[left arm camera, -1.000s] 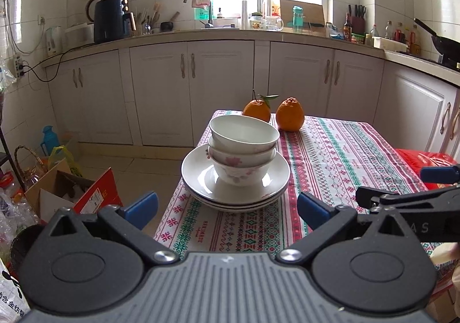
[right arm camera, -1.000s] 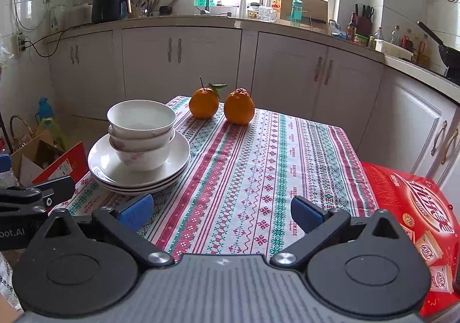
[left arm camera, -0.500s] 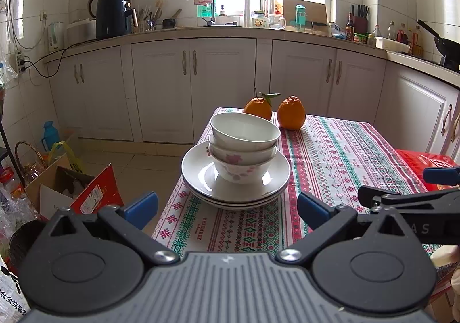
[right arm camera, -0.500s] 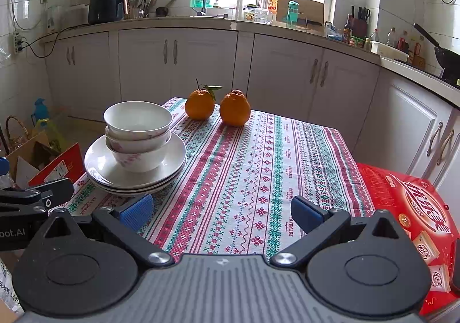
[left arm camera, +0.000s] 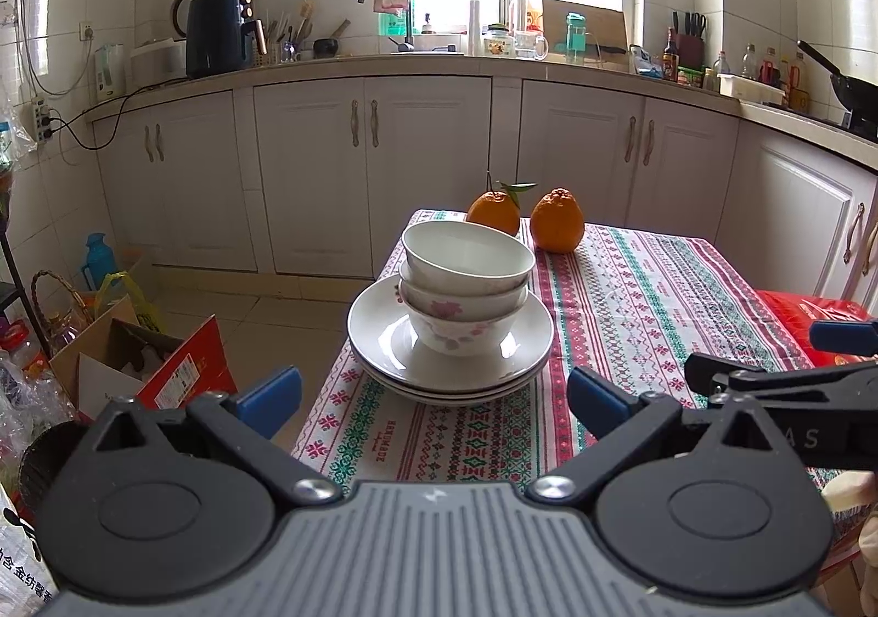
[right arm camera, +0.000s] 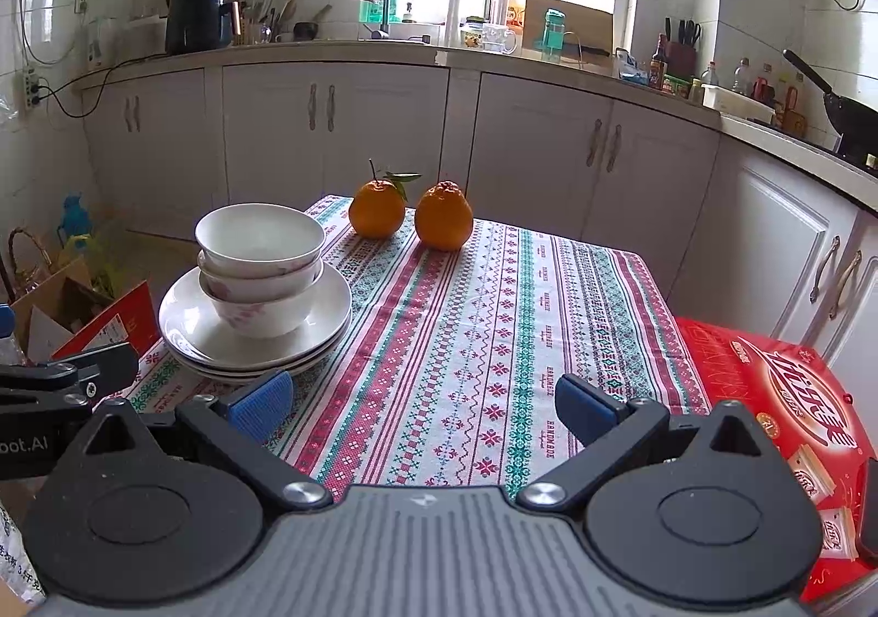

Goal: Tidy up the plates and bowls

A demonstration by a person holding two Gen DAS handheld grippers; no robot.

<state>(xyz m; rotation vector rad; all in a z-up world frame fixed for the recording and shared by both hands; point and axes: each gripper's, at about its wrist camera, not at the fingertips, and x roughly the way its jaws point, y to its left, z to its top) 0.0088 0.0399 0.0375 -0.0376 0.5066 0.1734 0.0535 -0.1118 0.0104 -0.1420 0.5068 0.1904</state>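
A stack of bowls is seen nested on a stack of plates, set on a patterned tablecloth near the table's left edge. In the left wrist view the stack lies at twelve o'clock, ahead of the left gripper, whose blue pads are spread wide with nothing between them. In the right wrist view the stack lies at ten o'clock from the right gripper, likewise spread wide and empty. Two oranges are placed beyond, at twelve o'clock.
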